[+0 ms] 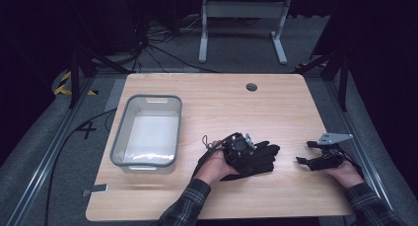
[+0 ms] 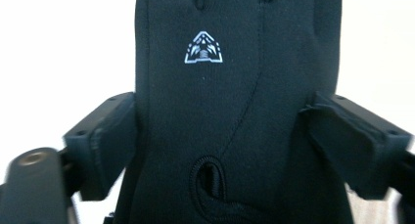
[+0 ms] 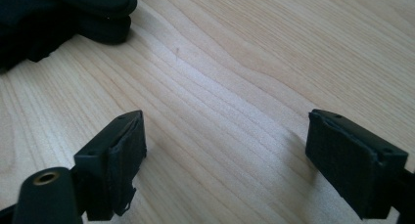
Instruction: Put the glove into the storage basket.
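Left gripper straddling a black glove on the table

The black glove (image 2: 235, 106) lies flat near the table's (image 1: 222, 102) near edge, right of centre, and the left gripper (image 2: 222, 136) sits over it with 1 jaw on each side of the palm; the jaws flank the fabric, though whether they pinch it I cannot tell. The right gripper (image 3: 244, 160) waits well apart to the right, jaws wide over bare wood, likely in reserve. The grey bin (image 1: 120, 137) stands at left, a probable destination.

The high view looks forward and down over the whole table (image 1: 212, 95); each gripper view looks along its own jaws, very close; all share the black glove (image 1: 256, 157) (image 2: 235, 111) (image 3: 58, 13).
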The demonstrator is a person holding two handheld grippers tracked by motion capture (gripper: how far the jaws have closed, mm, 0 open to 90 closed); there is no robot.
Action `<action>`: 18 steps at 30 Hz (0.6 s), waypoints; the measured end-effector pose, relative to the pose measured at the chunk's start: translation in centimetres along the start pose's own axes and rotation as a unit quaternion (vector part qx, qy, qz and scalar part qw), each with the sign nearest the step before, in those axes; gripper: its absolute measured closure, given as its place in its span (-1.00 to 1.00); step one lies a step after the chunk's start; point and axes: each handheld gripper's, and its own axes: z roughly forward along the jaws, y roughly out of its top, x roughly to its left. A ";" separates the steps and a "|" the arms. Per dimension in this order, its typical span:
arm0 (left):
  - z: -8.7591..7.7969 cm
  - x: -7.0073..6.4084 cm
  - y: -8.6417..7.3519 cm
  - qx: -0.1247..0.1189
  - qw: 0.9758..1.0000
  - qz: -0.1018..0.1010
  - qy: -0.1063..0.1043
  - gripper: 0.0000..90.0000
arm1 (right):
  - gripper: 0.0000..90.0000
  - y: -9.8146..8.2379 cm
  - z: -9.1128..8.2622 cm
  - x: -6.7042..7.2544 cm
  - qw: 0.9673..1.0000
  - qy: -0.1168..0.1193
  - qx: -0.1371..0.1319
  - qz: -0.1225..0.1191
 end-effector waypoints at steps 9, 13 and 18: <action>-0.6 -0.2 -0.1 0.001 0.999 0.016 -0.032 0.14 | -0.65 0.0 0.0 0.0 1.000 -0.001 -0.001 -0.001; -0.7 0.1 -0.2 0.000 0.999 0.002 -0.051 0.42 | -0.65 0.0 0.0 0.0 1.000 -0.001 0.000 0.000; -1.0 -0.1 -0.2 -0.001 0.999 -0.008 -0.049 0.49 | -0.65 0.0 0.0 0.0 1.000 -0.001 -0.001 0.000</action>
